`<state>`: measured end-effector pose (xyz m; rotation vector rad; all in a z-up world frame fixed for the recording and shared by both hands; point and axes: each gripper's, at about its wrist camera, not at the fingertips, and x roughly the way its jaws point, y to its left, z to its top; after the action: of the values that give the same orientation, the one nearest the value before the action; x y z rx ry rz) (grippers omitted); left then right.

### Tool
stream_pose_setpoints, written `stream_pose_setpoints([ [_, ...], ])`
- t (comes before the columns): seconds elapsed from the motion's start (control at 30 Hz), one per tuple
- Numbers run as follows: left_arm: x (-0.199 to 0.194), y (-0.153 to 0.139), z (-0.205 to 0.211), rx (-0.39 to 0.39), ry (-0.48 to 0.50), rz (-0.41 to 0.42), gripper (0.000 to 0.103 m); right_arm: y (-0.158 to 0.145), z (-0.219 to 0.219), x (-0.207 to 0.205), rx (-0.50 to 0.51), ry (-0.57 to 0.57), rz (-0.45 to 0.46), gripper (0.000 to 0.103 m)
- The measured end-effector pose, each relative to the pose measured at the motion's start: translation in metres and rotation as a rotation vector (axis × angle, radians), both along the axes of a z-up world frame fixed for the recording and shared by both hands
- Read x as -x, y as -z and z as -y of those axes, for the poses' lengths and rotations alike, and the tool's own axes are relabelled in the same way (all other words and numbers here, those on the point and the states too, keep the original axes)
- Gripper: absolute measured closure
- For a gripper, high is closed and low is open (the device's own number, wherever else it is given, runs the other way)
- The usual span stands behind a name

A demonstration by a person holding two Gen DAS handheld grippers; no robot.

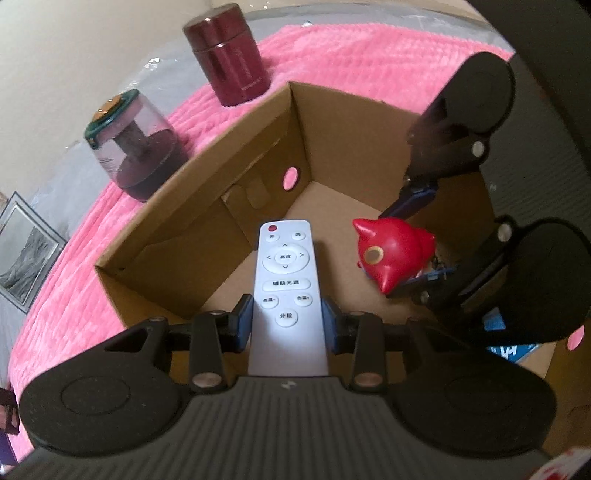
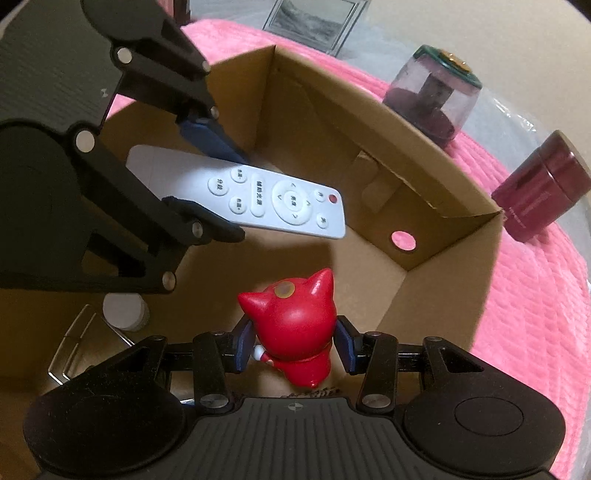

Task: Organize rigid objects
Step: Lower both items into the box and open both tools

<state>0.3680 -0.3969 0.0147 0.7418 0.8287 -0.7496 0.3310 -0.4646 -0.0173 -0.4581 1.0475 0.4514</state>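
My left gripper [image 1: 287,320] is shut on a white remote control [image 1: 286,280], which points down into an open cardboard box [image 1: 207,192]. The same remote [image 2: 258,199] shows in the right wrist view, clamped between the left gripper's blue pads. My right gripper [image 2: 295,345] is shut on a red horned figurine [image 2: 295,325], held above the box floor. From the left wrist view that figurine [image 1: 391,254] hangs to the right of the remote, with the right gripper's fingers on either side. Both items are inside the box walls, above the bottom.
The box sits on a pink fuzzy blanket [image 1: 332,48]. Outside its far wall stand a dark red canister [image 1: 227,55] and a clear jar with a green lid [image 1: 136,144]. A framed picture [image 2: 317,22] lies beyond. A white puck [image 2: 123,312] and a clear case [image 2: 74,347] lie in the box.
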Motion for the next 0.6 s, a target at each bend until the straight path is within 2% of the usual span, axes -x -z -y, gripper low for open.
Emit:
stream_pose_setpoints([
  [0.23, -0.007, 0.013, -0.001, -0.002, -0.021, -0.032, 0.069, 0.011, 0.003, -0.016, 0.016, 0.016, -0.051, 0.060],
  [0.6, -0.009, 0.014, 0.000, -0.023, -0.036, -0.045, 0.069, 0.018, 0.001, -0.028, 0.027, 0.032, -0.090, 0.060],
])
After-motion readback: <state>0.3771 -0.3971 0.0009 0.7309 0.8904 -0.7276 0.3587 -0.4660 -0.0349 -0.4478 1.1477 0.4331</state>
